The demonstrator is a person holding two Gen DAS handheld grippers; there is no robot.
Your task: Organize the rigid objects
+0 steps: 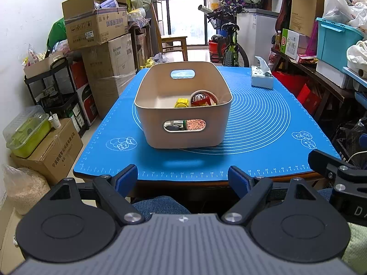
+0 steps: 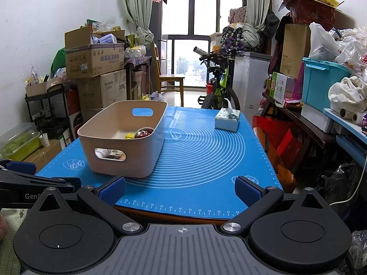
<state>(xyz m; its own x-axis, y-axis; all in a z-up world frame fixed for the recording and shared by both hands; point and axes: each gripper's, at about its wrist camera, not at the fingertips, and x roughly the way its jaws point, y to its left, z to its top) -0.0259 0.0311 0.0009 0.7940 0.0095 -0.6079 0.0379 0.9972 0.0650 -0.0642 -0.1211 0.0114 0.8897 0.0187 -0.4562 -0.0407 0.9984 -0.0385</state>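
Observation:
A beige plastic bin [image 1: 183, 123] with handle cut-outs stands on the blue mat [image 1: 263, 137]. Inside it lie a yellow-capped object [image 1: 181, 102], a red and silver round object [image 1: 201, 98] and other small items, partly hidden by the wall. The bin also shows in the right wrist view [image 2: 123, 137], left of centre. My left gripper [image 1: 183, 178] is open and empty, held back at the table's near edge. My right gripper [image 2: 181, 191] is open and empty, also at the near edge, to the right of the left one.
A tissue box [image 1: 261, 78] sits at the mat's far right corner, also in the right wrist view [image 2: 227, 119]. Stacked cardboard boxes [image 1: 101, 45] and a black cart [image 1: 57, 87] line the left side. A bicycle [image 1: 229, 45] and cluttered shelves [image 1: 321, 68] stand right.

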